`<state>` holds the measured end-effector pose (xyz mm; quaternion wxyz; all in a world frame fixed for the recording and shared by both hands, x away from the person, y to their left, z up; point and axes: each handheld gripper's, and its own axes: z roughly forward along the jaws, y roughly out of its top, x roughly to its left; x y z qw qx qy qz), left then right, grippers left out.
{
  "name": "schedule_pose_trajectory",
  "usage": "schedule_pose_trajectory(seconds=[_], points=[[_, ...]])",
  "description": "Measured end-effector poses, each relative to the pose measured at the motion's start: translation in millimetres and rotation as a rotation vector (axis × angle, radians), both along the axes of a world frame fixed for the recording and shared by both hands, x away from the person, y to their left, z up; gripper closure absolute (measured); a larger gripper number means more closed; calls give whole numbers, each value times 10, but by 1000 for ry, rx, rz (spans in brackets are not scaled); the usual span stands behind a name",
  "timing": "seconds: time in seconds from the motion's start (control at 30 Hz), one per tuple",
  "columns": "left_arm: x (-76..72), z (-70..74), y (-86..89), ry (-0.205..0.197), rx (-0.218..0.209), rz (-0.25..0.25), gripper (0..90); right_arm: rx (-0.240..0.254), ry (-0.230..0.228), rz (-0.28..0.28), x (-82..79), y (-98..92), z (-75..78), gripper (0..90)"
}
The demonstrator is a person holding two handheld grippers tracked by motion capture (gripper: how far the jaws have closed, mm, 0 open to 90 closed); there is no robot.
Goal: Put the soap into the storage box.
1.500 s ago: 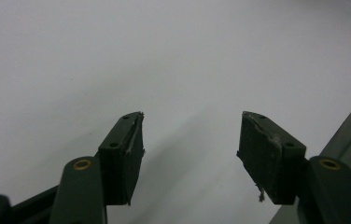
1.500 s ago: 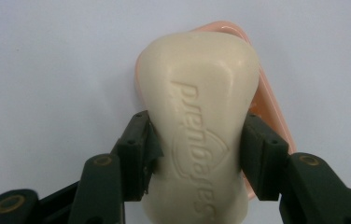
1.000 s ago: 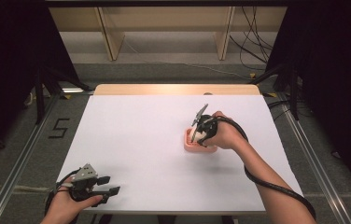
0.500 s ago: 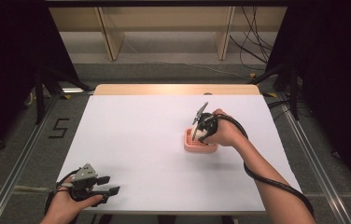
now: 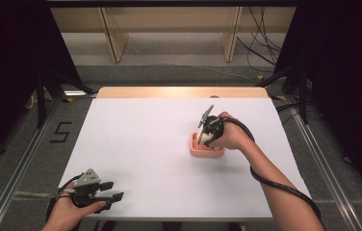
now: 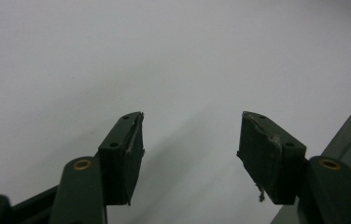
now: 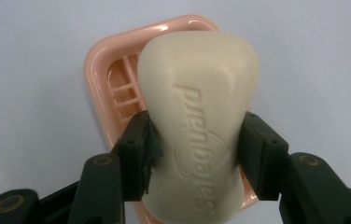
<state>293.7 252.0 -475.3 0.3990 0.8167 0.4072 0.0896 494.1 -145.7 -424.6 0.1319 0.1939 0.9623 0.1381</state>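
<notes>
Over the pink plastic soap dish (image 5: 207, 150) on the white tabletop (image 5: 135, 139), the right gripper (image 5: 207, 136) hides most of the cream soap bar (image 7: 199, 130) in the high view. Its own camera shows the bar well: jaws pinch its two long sides, and its long axis runs away from the camera. The dish's near end is cut off. Near the tabletop's front edge, the left gripper (image 6: 190, 156) has its jaws spread wide, holding nothing.
</notes>
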Motion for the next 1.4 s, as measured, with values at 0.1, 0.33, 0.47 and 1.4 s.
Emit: schedule_pose_trajectory(seconds=[0.1, 0.33, 0.47, 1.4], points=[[0, -1, 2, -2, 0, 1, 396, 0, 1, -4, 8, 14, -30, 505], [1, 0, 0, 0, -2, 0, 395, -8, 11, 5, 29, 26, -48, 505], [-1, 1, 0, -1, -2, 1, 396, -2, -1, -3, 35, 29, -42, 505], [-2, -5, -15, -1, -11, 6, 395, -37, 30, 29, 34, 69, -98, 492]])
